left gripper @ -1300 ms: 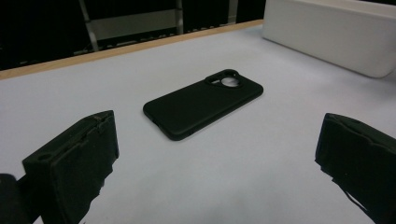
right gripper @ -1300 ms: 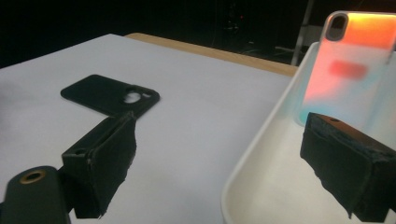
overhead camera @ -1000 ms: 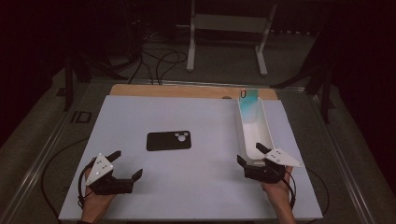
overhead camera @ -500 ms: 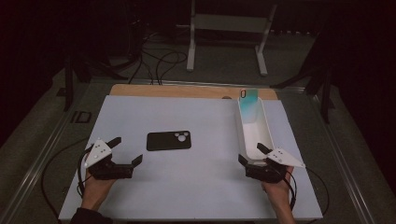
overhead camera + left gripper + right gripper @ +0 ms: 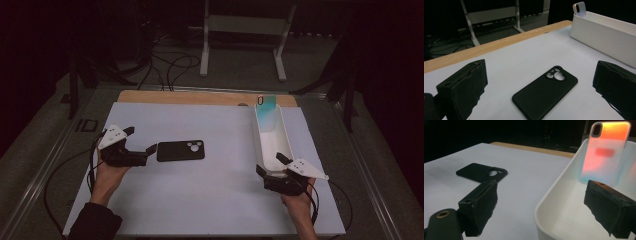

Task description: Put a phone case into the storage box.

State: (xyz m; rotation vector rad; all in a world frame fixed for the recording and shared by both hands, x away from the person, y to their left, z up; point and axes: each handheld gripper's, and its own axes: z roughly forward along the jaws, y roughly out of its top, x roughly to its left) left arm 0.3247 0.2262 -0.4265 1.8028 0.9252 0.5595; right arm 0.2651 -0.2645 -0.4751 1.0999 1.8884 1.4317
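White sheeting [image 5: 200, 200] covers the table, with a strip of bare wood [image 5: 200, 97] along its far edge and a dark floor, cables and a metal stand beyond.

Nearest the person, the right gripper [image 5: 274, 171] rests at the near end of a long white tray [image 5: 257, 145]. Its jaws stand spread and empty; in the right gripper view one jaw sits outside the tray's near wall and the other over its inside, so they look to straddle the rim [image 5: 541, 207] without pinching it.

A little farther up, on the other side of the table, the left gripper [image 5: 145, 142] lies low on the sheet, jaws wide apart and holding nothing. Just beyond its tips lies a black phone case [image 5: 180, 150], flat, its camera cut-out pointing away from the gripper. In the left gripper view the case [image 5: 545, 93] sits between the two jaws but ahead of them, untouched.

Farthest off, a second phone case [image 5: 266, 109], pale with orange and teal tints, leans upright against the tray's far end.

By my reading, the step in hand is the left gripper's approach to the black case, likely bound for the tray. The next move calls for sliding forward until the jaws flank the case's long sides, then closing low enough to catch its thin edges; so flat a thing may slip or tip.
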